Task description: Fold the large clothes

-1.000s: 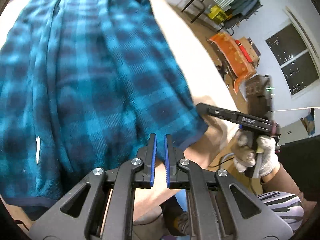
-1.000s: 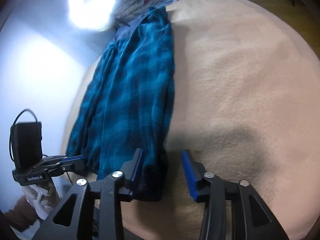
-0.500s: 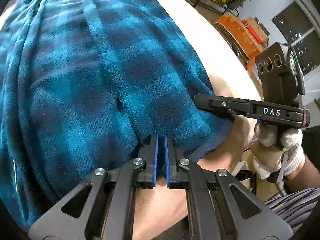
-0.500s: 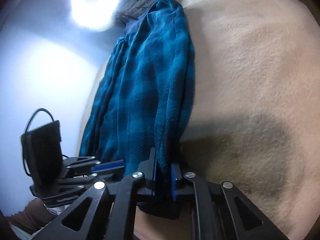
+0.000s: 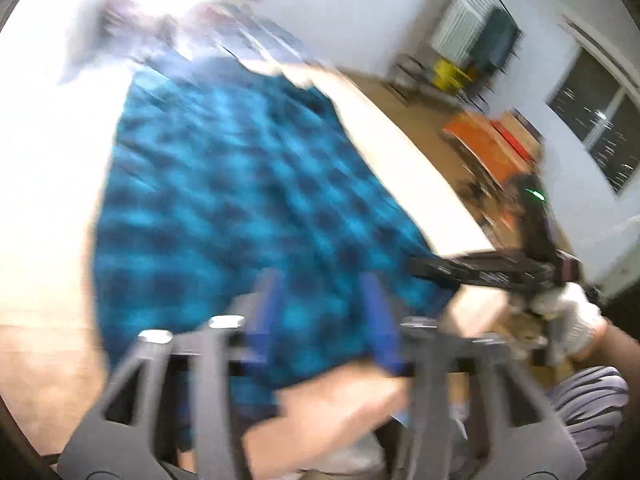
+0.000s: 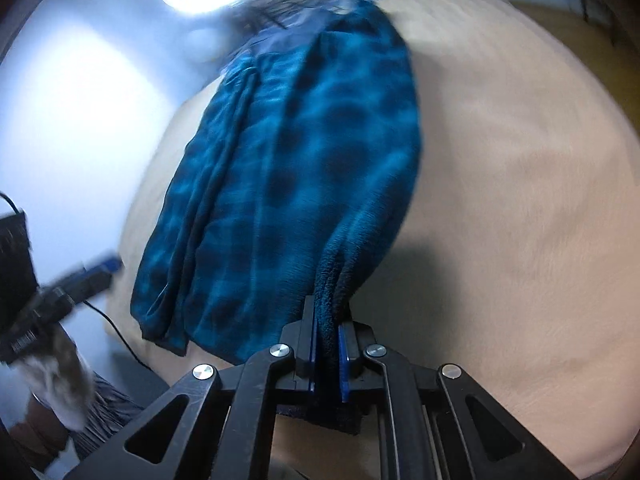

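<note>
Two grippers share one teal-and-dark-blue checked fleece garment [image 6: 288, 184], which lies lengthwise on a beige fleecy bed cover [image 6: 520, 200] and fills the middle of both frames. In the right wrist view the right gripper [image 6: 329, 360], at bottom centre, has its blue pads pressed together on a bunched edge of the cloth — the fabric rises from the jaws toward the top of the frame. In the blurred left wrist view the left gripper [image 5: 326, 320], low in the frame, has its jaws opening; the garment's near hem shows in the wide gap, and no pad presses on it. A white-gloved hand [image 5: 568, 320] appears at the right edge.
</note>
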